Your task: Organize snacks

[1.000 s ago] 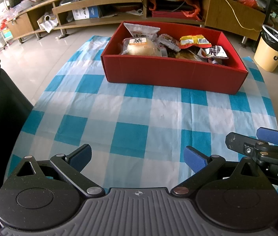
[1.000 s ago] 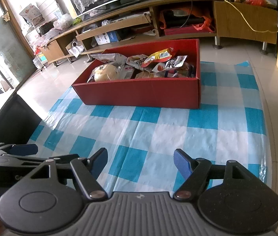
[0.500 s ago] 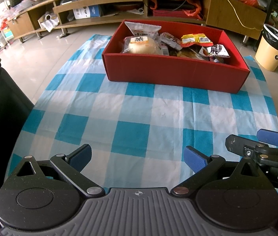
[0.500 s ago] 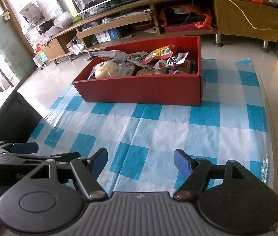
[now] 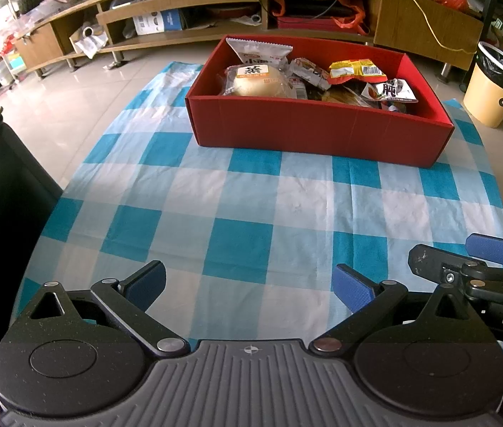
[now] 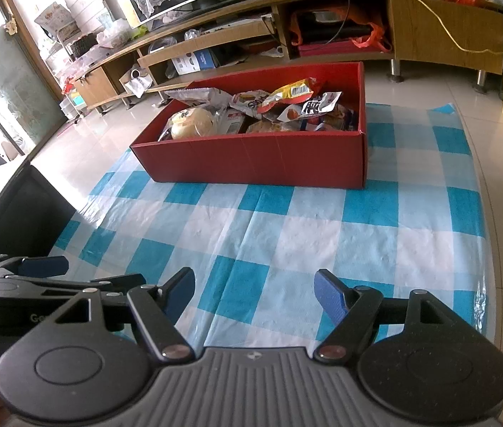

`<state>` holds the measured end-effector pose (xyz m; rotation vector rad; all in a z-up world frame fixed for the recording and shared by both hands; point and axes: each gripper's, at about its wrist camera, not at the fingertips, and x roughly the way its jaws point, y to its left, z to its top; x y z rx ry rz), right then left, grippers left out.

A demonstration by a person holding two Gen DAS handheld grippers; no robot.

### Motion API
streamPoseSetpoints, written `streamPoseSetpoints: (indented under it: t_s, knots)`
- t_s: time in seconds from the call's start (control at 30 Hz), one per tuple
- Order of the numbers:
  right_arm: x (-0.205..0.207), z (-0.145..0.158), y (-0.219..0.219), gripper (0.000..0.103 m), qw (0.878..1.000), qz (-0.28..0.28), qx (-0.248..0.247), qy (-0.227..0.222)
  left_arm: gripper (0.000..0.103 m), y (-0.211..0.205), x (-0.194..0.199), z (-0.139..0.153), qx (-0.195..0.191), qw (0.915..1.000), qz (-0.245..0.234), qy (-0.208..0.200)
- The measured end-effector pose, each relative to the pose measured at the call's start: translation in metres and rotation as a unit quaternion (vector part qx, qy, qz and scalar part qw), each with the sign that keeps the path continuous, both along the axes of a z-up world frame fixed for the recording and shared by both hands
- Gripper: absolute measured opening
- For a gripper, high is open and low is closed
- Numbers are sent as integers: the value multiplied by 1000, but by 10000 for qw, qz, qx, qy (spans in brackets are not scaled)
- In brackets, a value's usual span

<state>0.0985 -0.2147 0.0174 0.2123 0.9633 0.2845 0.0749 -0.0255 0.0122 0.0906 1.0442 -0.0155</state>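
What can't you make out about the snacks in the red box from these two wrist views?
- Lower snacks: both views, hidden by the red box front wall and the top packets.
- Bun packet label: left view, too small to read.
- Box's far right corner: right view, blocked by the yellow packet pile.

Left tool [image 5: 247, 281], right tool [image 6: 255, 290]: black linkages, blue pads, silver rivets, ribbed grey base.
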Motion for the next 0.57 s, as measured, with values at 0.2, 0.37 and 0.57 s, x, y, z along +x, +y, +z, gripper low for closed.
streamPoseSetpoints:
  t_s: [0.2,0.37,0.57]
  knots:
    - [0,-1,0,73,10000,13,11,16,101,1,0,0,-4,10000,7,-9]
    - [0,-1,0,73,10000,11,10,14,101,0,-1,0,43,10000,-5,-51]
    - [0,-1,0,73,10000,15,8,4,101,-2,-1,2,40,10000,-3,-65]
